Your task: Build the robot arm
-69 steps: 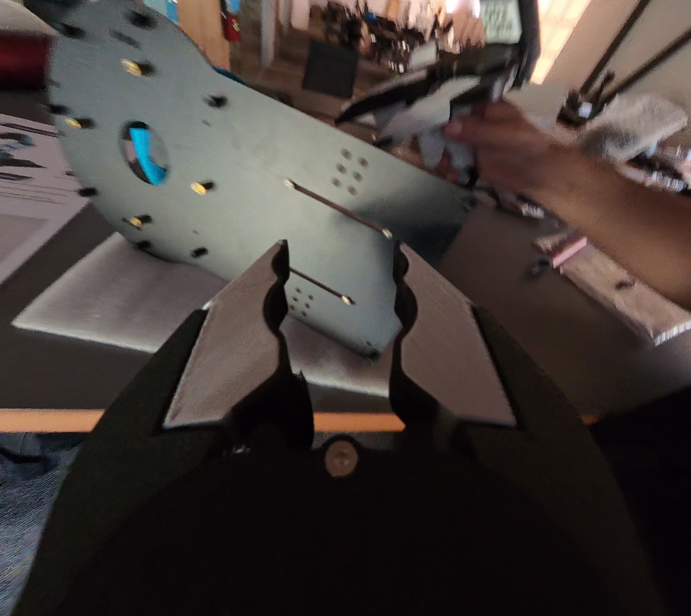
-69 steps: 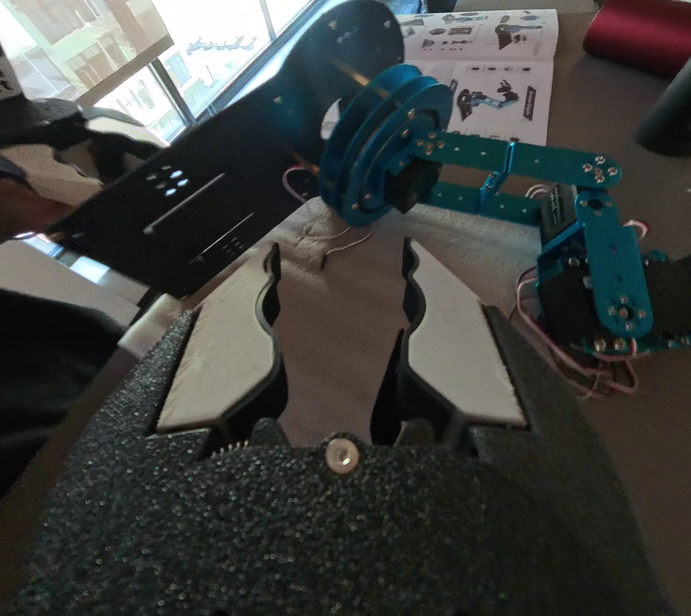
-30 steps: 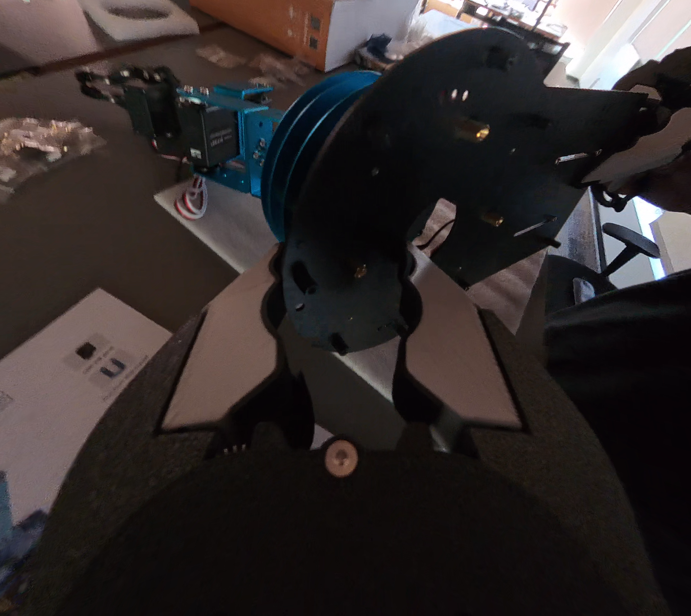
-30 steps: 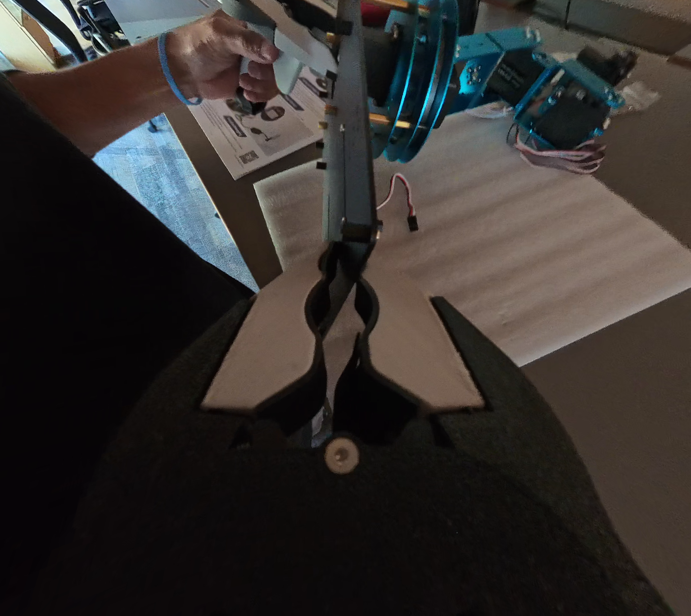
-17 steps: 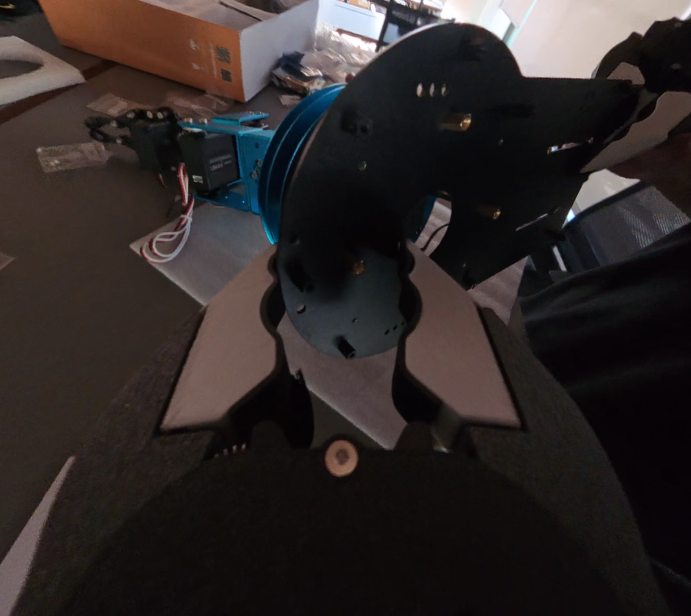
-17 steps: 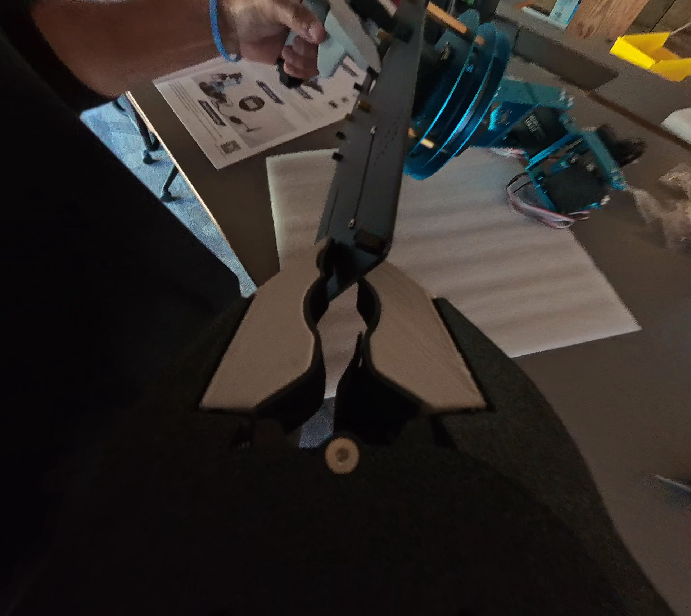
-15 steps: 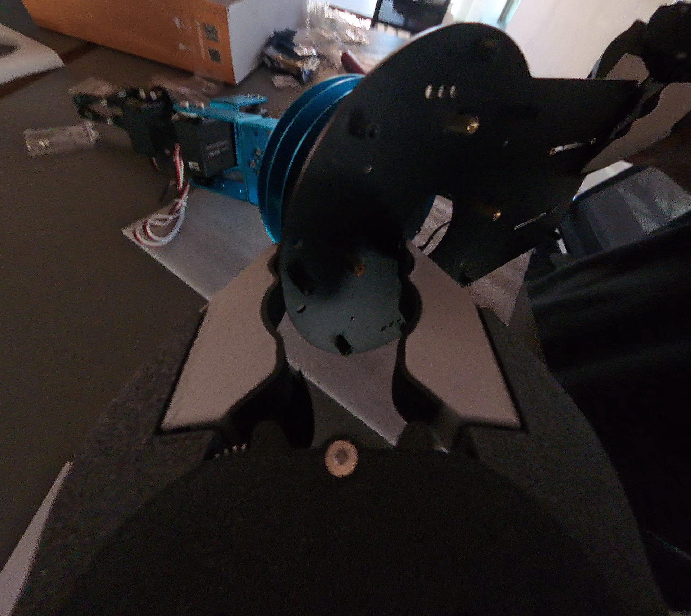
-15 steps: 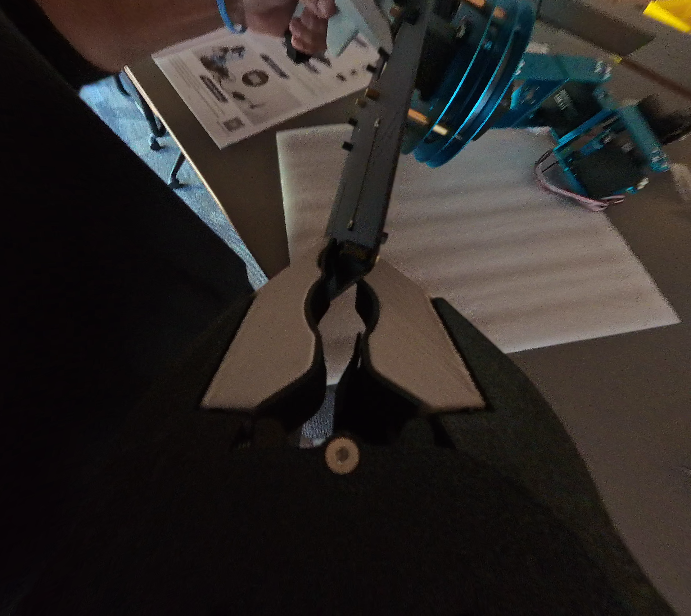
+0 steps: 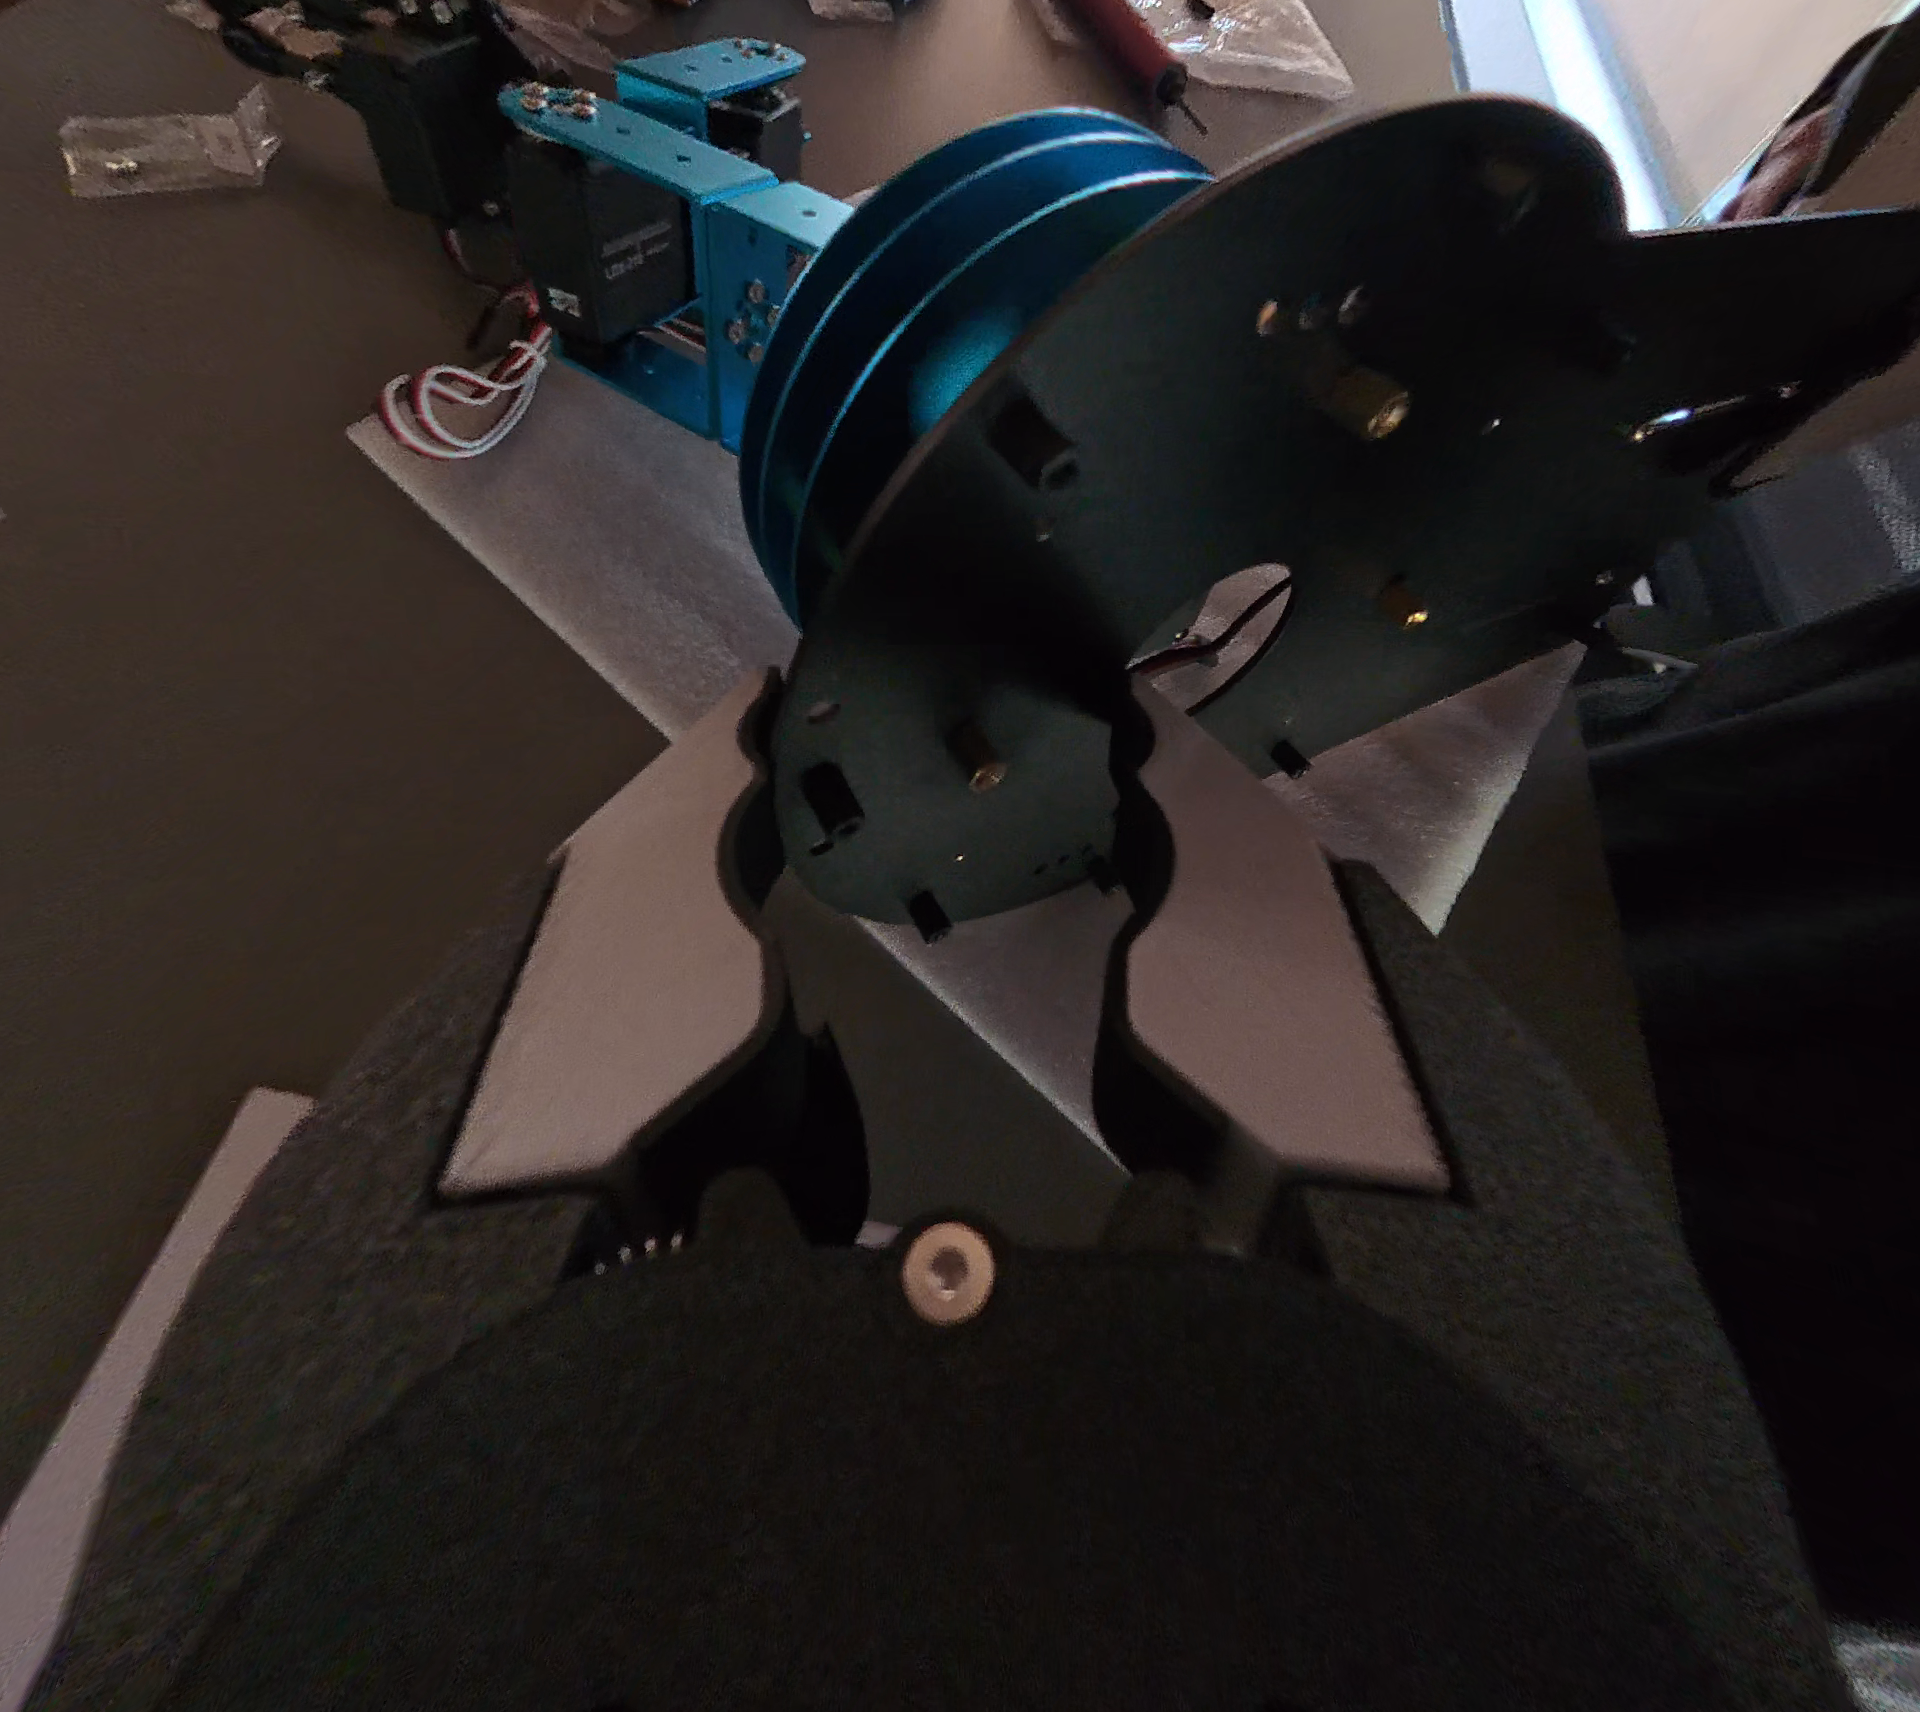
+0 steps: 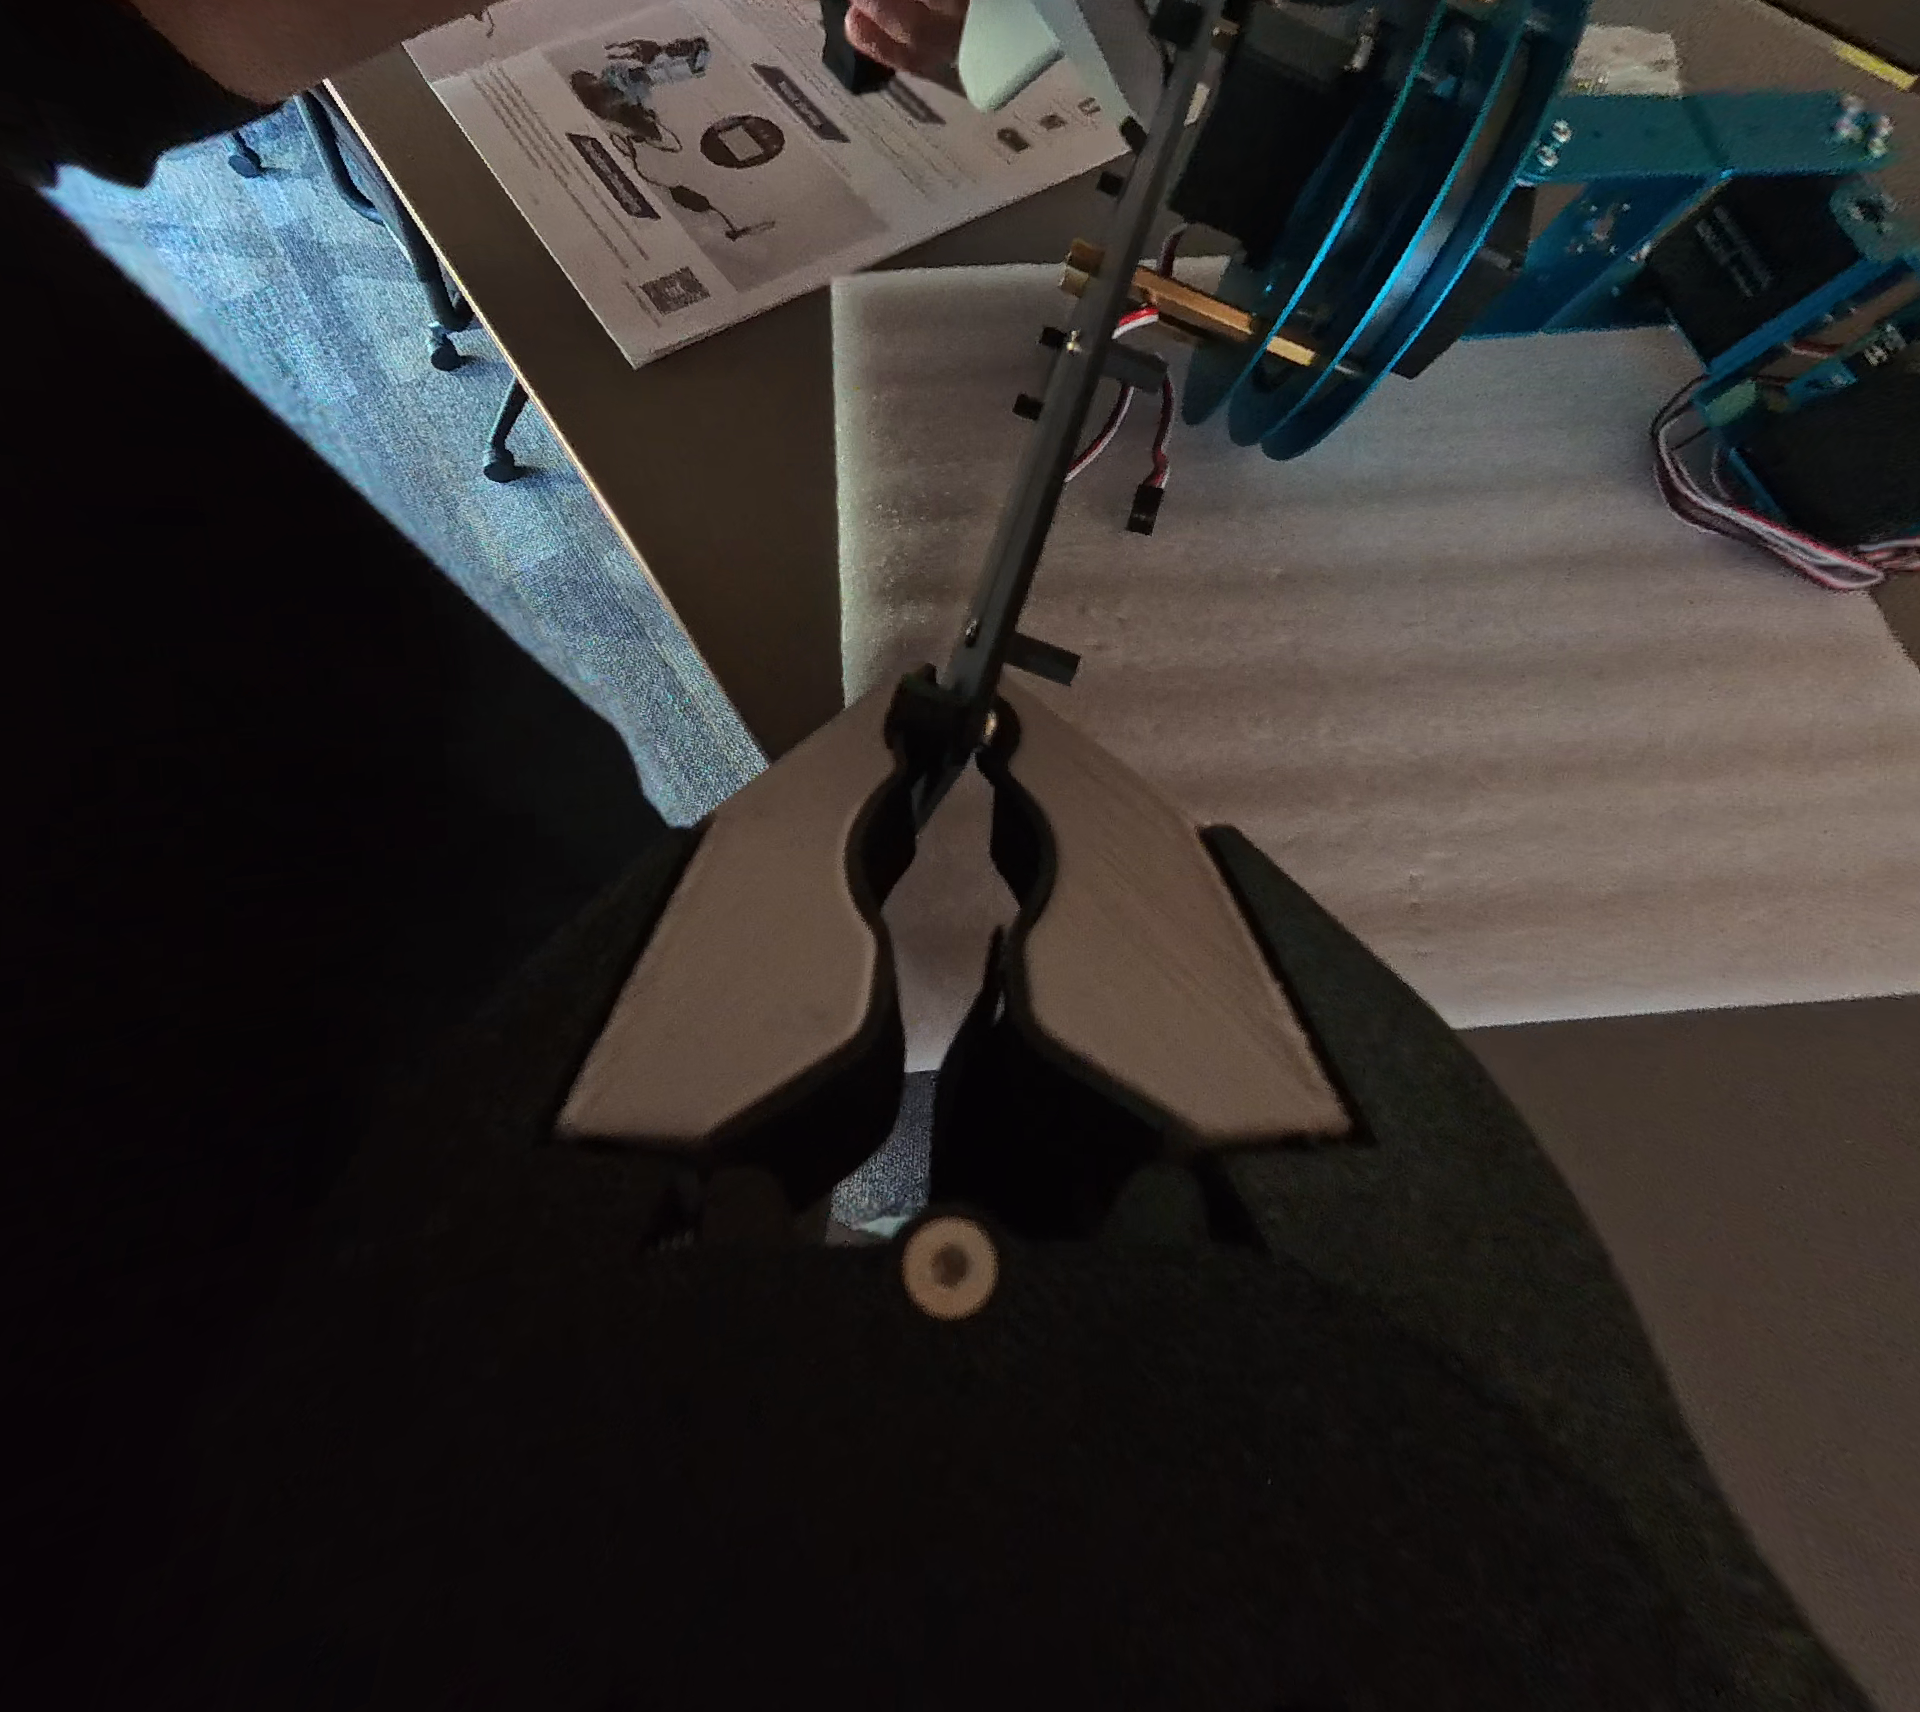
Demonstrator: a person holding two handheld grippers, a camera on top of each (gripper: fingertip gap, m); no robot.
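Right wrist view: the right gripper point(image 10: 951, 743) is clamped on the narrow end of the black base plate point(image 10: 1081, 374). The left gripper point(image 9: 945, 727), jaws spread, brackets the plate's round end above the foam sheet point(image 9: 623, 509), near its table-edge corner, without visibly gripping it.

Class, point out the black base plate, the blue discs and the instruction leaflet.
black base plate point(image 9: 1195, 457), left wrist view, flat face.
blue discs point(image 10: 1392, 208), right wrist view, rim.
instruction leaflet point(image 10: 644, 208), right wrist view, printed page.

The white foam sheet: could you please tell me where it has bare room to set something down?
The foam sheet is bare across its near half, between the black plate and the table edge. Its far side is crowded by blue discs and servo wires.
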